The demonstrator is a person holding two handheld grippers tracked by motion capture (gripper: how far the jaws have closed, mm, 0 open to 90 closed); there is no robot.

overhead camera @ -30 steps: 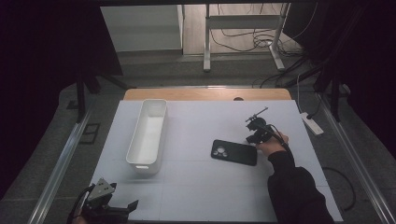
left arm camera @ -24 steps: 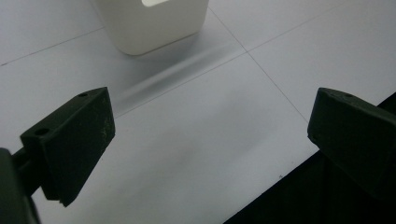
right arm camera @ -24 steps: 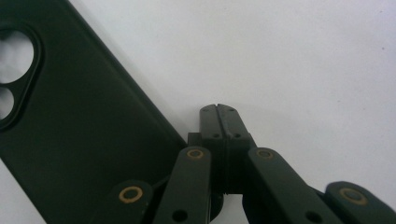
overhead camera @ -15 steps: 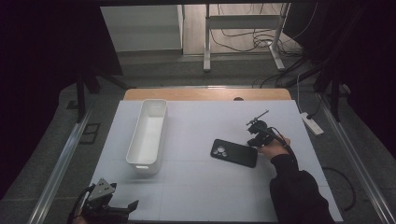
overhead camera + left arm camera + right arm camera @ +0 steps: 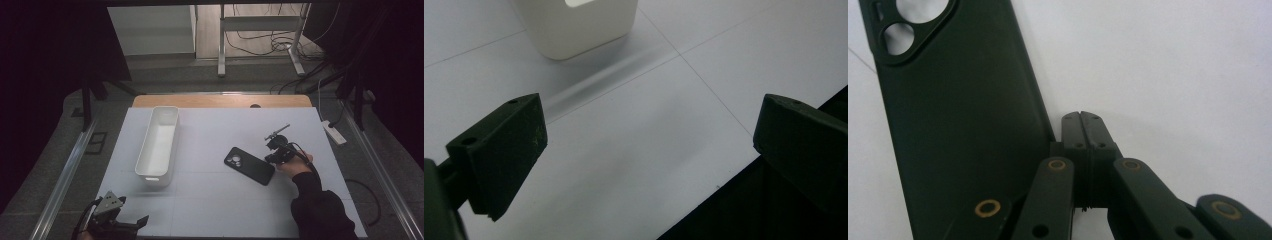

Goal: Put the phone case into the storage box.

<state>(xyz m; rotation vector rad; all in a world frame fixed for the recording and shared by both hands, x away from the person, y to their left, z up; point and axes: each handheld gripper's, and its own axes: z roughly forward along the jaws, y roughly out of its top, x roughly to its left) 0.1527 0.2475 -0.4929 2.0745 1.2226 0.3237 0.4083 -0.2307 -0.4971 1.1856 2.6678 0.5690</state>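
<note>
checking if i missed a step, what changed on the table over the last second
Hardly anything. The right hand-held gripper edged slightly toward the black phone case and now sits at its right edge, jaws shut with nothing between them. Nothing was picked up or let go. The phone case, the white bin and the open left hand-held gripper at the near table edge stayed put.

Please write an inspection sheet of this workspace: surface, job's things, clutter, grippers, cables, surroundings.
Surface: white table top, thin grid lines.
Job's things: black phone case lying flat, camera cutouts showing; white bin apart from it, at the left.
Clutter: nothing seen.
Grippers: right gripper shut, nothing between its jaws, beside the case's edge; left gripper open, at the table's near edge.
Cables: cables on the floor beyond the table.
Surroundings: power strip at the right; dark room.
</note>
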